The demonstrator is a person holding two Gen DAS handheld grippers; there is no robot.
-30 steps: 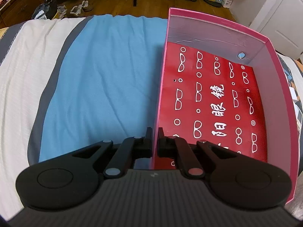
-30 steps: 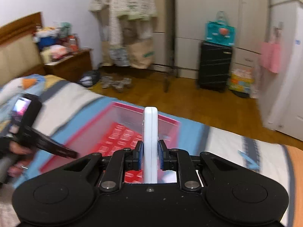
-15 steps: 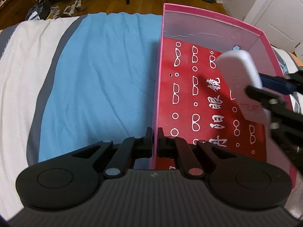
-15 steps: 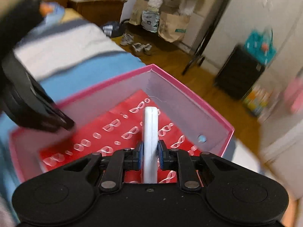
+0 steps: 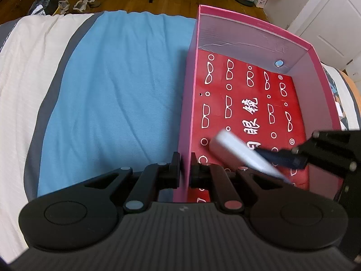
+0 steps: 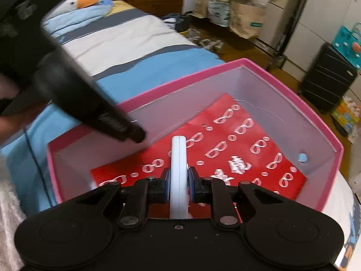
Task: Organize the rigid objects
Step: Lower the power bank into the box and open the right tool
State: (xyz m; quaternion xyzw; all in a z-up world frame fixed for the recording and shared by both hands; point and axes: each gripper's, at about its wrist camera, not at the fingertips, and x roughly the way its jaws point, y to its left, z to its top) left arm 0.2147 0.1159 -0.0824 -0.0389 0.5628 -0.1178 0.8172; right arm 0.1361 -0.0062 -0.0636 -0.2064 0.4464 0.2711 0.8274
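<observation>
A pink open box (image 5: 252,30) with a red glasses-print floor lies on the bed; it also shows in the right wrist view (image 6: 266,83). My left gripper (image 5: 185,169) is shut on the box's near left wall. My right gripper (image 6: 179,186) is shut on a flat white rounded object (image 6: 179,158), held edge-up inside the box, low over the red floor. In the left wrist view the white object (image 5: 239,152) is blurred, low in the box's near part, with the right gripper (image 5: 293,158) behind it.
The box sits on a blue and white striped bedspread (image 5: 117,94). A small round silver magnet (image 5: 279,63) is on the box's far wall. A blue duck plush (image 6: 85,4) lies on the bed. A black suitcase (image 6: 327,79) stands on the wooden floor.
My right gripper has carried the white object from above the box down into it, toward the near left part. My left gripper has kept its hold on the box wall.
</observation>
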